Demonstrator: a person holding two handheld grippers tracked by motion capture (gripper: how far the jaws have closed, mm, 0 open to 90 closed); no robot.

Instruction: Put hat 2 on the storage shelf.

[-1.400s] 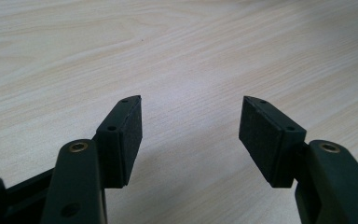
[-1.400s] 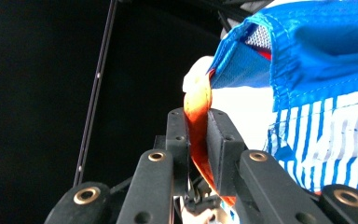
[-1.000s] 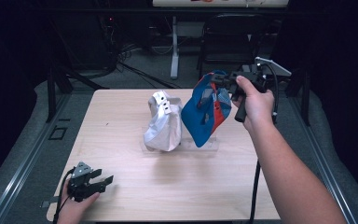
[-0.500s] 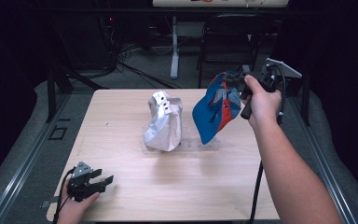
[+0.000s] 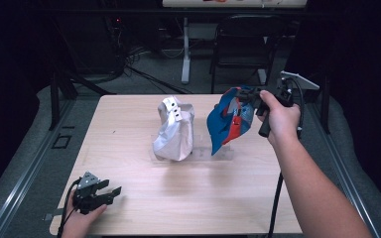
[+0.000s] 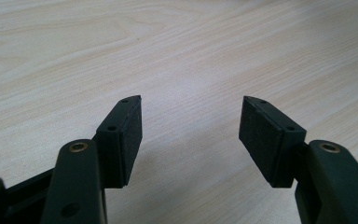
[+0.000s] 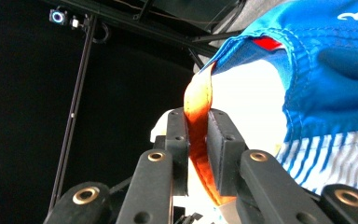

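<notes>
Right gripper is clamped on the blue garment, holding it up in the air above the right half of the table. The right gripper view shows the grip: both pads pinch an orange strip of fabric, a hem or strap of the garment, with blue cloth and a blue-and-white striped panel hanging off to the side. Gripping by a thin edge lets the rest hang free and open out under its own weight; probably the point is to lift it clear of the table for spreading or folding. Its lower tip hangs low, just over a faint clear sheet or tray; cannot tell if it touches.

Left gripper sits at the near left corner of the table, jaws wide apart, nothing between the pads, only bare wood in front. It looks parked, well apart from the cloth, likely waiting to take a second corner.

A second, white-grey garment lies heaped mid-table, just left of the blue one, apart from both grippers.

Counts: two garments, two grippers, one table, one dark chair behind the table.
</notes>
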